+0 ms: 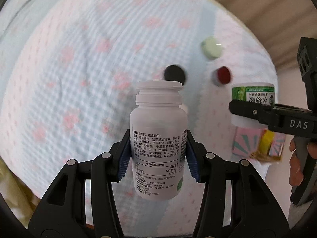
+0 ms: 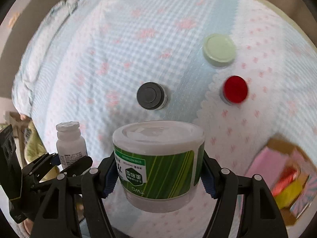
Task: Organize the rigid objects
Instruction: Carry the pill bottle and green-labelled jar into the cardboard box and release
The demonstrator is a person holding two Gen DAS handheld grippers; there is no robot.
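Observation:
My left gripper (image 1: 157, 154) is shut on a tall white pill bottle (image 1: 158, 138), held upright above the bed; both also show at the left of the right wrist view (image 2: 69, 144). My right gripper (image 2: 158, 175) is shut on a white jar with a green label (image 2: 158, 166), held above the bed with its label upside down; the jar also shows in the left wrist view (image 1: 252, 103). On the bed stand a pale green lidded jar (image 2: 219, 48), a red-capped bottle (image 2: 234, 89) and a dark grey-capped bottle (image 2: 150, 96).
The bed is covered by a white and light blue blanket with pink flowers (image 2: 118, 49). An open cardboard box with pink, red and yellow packets (image 2: 287, 174) sits at the right. Beige floor or wall (image 1: 277, 10) lies beyond the bed's edge.

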